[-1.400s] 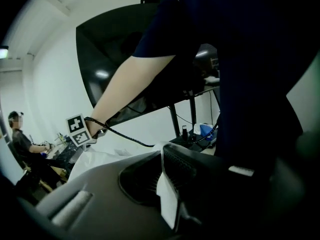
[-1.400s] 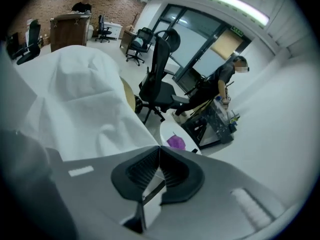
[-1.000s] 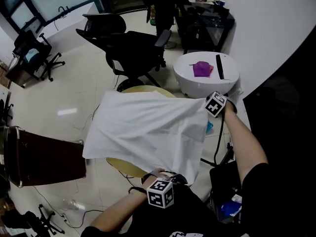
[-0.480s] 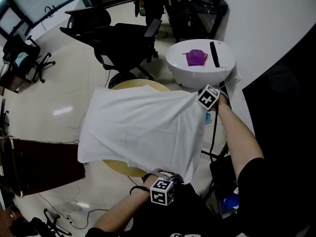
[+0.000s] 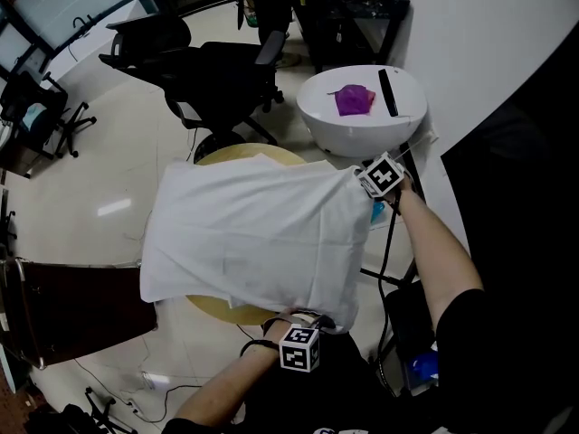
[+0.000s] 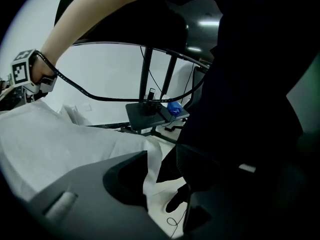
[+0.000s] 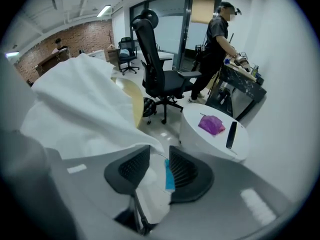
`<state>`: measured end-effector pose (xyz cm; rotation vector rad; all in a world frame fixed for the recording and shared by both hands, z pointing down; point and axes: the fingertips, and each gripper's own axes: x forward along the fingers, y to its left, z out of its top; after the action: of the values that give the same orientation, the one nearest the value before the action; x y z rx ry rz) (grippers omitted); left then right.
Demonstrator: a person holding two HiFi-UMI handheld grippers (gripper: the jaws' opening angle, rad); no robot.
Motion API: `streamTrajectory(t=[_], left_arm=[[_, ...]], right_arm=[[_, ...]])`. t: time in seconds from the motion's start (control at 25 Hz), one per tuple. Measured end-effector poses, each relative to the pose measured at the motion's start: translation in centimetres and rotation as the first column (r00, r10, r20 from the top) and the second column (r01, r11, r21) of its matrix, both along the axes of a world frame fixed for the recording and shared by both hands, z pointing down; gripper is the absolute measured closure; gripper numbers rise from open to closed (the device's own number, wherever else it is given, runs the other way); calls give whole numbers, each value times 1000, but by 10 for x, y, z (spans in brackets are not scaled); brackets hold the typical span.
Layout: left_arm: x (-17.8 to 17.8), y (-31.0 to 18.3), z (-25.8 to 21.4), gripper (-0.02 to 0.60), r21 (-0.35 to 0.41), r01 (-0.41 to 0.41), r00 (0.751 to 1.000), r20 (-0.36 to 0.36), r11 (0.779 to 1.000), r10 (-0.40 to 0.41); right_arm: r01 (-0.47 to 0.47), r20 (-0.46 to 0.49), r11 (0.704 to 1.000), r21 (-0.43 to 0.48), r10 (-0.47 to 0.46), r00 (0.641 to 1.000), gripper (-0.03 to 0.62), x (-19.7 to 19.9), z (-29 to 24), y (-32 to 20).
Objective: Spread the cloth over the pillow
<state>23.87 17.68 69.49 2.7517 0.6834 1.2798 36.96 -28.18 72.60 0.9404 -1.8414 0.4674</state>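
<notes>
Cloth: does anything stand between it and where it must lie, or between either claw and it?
Nothing visible does. The cloth already drapes a bulky shape on the round table; what is underneath is hidden. The left claw and right claw have just been opening, jaws apart, cloth edge between them.

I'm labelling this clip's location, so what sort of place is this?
Most likely an office: a black swivel chair, glass doors, and a person standing at a desk.
</notes>
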Motion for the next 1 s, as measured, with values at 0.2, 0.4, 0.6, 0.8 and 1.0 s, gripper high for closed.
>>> streamTrajectory(t=[0.2,0.4,0.6,0.8,1.0], left_arm=[[-5,-3,-11,391,1,27,999,-19,1000,-27],[-19,-25,-41,391,35,101,992,-83,994,-98],[-42,-51,-82,391,127,149,978,-168,981,-127],[-80,-105,-134,393,254,284,937,-277,925,-212],[-139,-175,-182,417,349,364,914,-314,863,-259]], right_arm=[[-11,34,998,56,10,999,431,7,-24,1],[73,-17,997,37,-72,997,395,13,-48,20],[62,-146,998,-3,-62,987,359,34,-58,39],[37,-107,989,143,-22,994,377,6,-104,49],[-31,1,973,229,32,999,409,-34,-144,69]])
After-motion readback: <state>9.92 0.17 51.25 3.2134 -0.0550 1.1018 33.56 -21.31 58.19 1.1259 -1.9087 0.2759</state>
